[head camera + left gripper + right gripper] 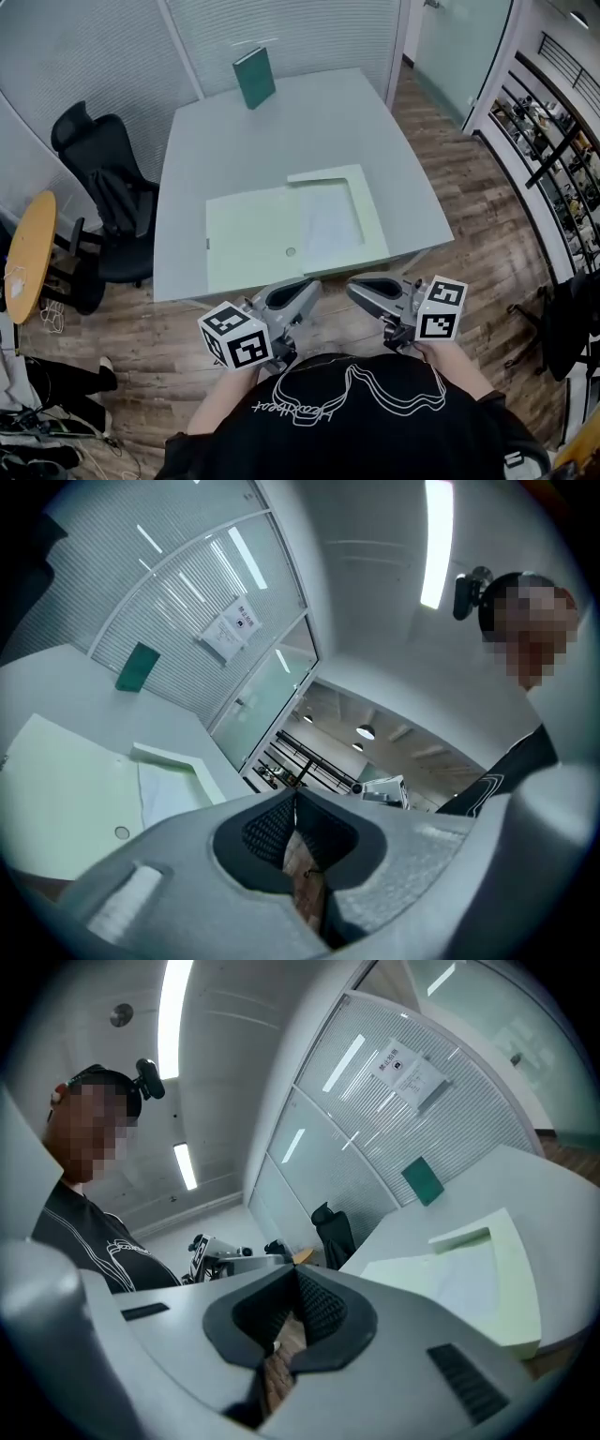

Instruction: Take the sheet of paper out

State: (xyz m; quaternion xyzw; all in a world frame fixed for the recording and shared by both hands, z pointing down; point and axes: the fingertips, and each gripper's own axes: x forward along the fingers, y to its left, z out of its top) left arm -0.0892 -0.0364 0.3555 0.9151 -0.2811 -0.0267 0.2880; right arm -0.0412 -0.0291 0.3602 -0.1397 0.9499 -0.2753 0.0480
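Note:
A pale green folder [253, 239] lies open on the grey table [281, 131], near its front edge. A white sheet of paper [330, 220] rests in the folder's right half, under a raised flap. My left gripper [307, 289] and right gripper [361, 287] hang close to the person's body, short of the table's front edge, their tips pointing toward each other. Both are shut with nothing between the jaws. The left gripper view shows its closed tips [295, 799] with the folder [56, 780] and sheet [164, 794] off to the left. The right gripper view shows its closed tips [295, 1277], the folder [520, 1269] and sheet [464, 1283] to the right.
A green book [254, 78] stands upright at the table's far edge. A black office chair [103, 187] and a round wooden table [28, 253] stand to the left. Shelving [553, 141] runs along the right wall. Glass partitions enclose the back.

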